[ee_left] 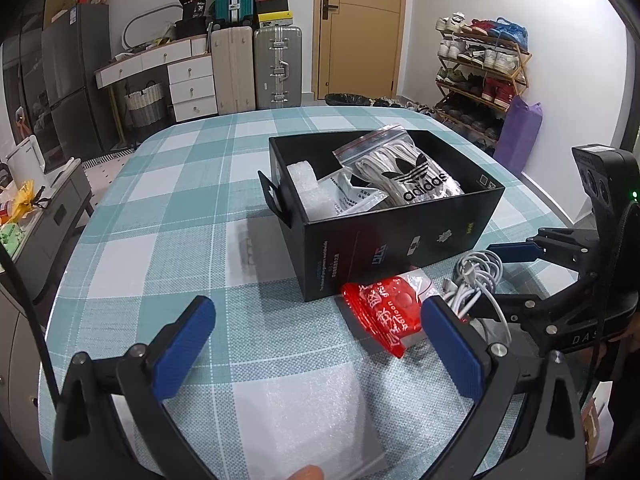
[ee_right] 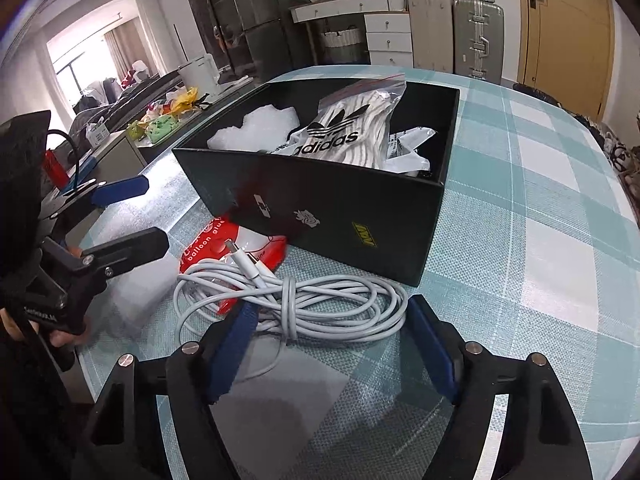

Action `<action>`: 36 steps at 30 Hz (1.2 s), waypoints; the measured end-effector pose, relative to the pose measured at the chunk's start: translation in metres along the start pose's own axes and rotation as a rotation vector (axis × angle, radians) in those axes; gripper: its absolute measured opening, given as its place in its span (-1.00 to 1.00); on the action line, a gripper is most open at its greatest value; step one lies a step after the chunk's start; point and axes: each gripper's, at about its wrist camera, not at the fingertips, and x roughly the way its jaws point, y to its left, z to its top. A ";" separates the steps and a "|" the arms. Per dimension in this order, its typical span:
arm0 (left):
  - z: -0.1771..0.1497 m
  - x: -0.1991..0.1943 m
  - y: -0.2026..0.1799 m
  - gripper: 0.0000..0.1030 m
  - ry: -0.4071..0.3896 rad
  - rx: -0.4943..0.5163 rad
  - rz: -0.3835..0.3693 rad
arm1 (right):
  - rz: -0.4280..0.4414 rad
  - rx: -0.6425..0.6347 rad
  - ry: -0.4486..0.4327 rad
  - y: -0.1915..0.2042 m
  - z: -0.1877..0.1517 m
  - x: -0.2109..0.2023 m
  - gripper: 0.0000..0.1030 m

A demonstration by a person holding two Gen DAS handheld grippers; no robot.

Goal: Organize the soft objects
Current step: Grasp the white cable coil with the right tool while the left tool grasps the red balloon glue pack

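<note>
A black box stands on the checked table and holds a bag of Adidas socks, white foam and a printed packet. A red balloon glue packet lies against the box's near side. A coiled white cable lies partly on it. A white foam sheet lies under my left gripper, which is open and empty. My right gripper is open, its fingers on either side of the cable coil.
The checked tablecloth covers a rounded table. A grey cabinet with snacks stands left of it. Suitcases, a drawer unit and a shoe rack stand behind by the door.
</note>
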 end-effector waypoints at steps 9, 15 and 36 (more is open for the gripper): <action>0.001 0.002 -0.007 1.00 0.011 0.006 -0.014 | 0.001 -0.007 -0.020 -0.008 -0.008 -0.016 0.48; 0.000 0.006 -0.016 1.00 0.028 0.020 -0.015 | 0.008 -0.007 -0.052 -0.016 -0.010 -0.032 0.48; -0.002 0.034 -0.070 1.00 0.113 0.122 0.029 | -0.029 0.099 -0.159 -0.048 -0.011 -0.067 0.48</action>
